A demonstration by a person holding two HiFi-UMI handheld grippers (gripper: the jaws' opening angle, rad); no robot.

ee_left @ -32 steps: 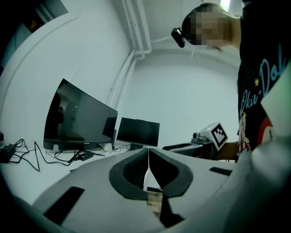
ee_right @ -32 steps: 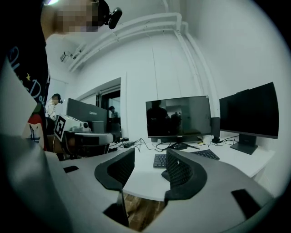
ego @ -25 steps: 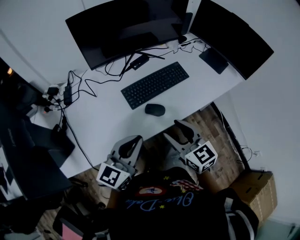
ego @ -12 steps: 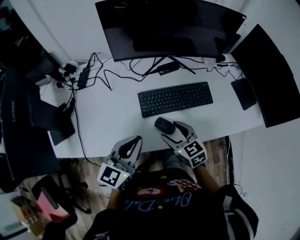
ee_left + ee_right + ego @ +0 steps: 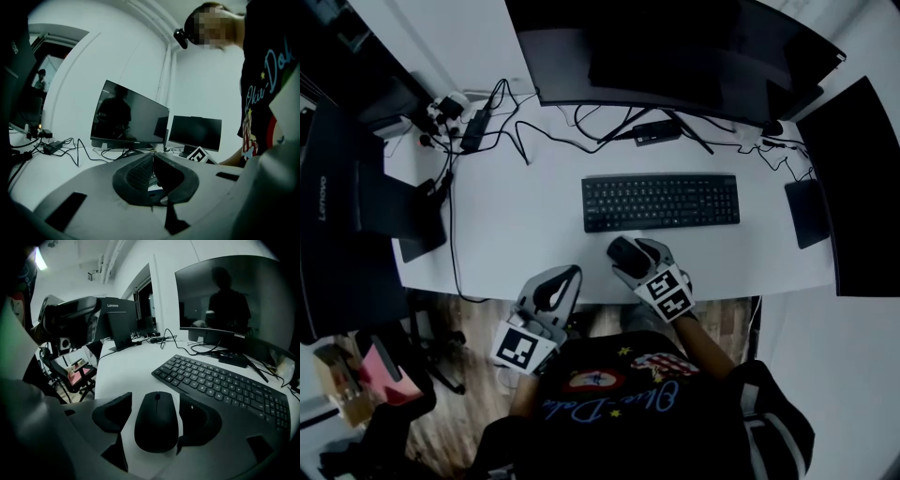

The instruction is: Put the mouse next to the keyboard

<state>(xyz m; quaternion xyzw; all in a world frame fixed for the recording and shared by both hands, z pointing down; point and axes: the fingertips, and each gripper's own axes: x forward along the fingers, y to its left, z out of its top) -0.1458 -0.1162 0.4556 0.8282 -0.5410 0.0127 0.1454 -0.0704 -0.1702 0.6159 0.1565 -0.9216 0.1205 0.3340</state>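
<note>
White table (image 5: pixel 516 234) fills the middle of the head view, with wooden floor showing below its near edge. On it, close to that edge, lies the one black mouse (image 5: pixel 156 423). It sits flat, just in front of the left half of the single black keyboard (image 5: pixel 661 202), near it but not touching.

The right gripper (image 5: pixel 639 264) straddles the mouse. Its jaws are opening, with a strip of white table showing on each side between pad and mouse, so nothing is gripped. The left gripper (image 5: pixel 553 291) hangs off the table over the floor with its jaws closed together and nothing between them.

From here, I judge the main risk to be the mouse getting knocked. If the right gripper lifts or pulls back at a slant, one jaw could catch the rounded side of the mouse. That could slide it toward the nearby table edge or skew it into the keyboard. If the jaws closed off-centre, the smooth curved shell could squirt out.

Counted: one mouse, one keyboard, two grippers. Three screens are visible: a big curved one behind the keyboard, one at the right, and one at the left showing its back.
</note>
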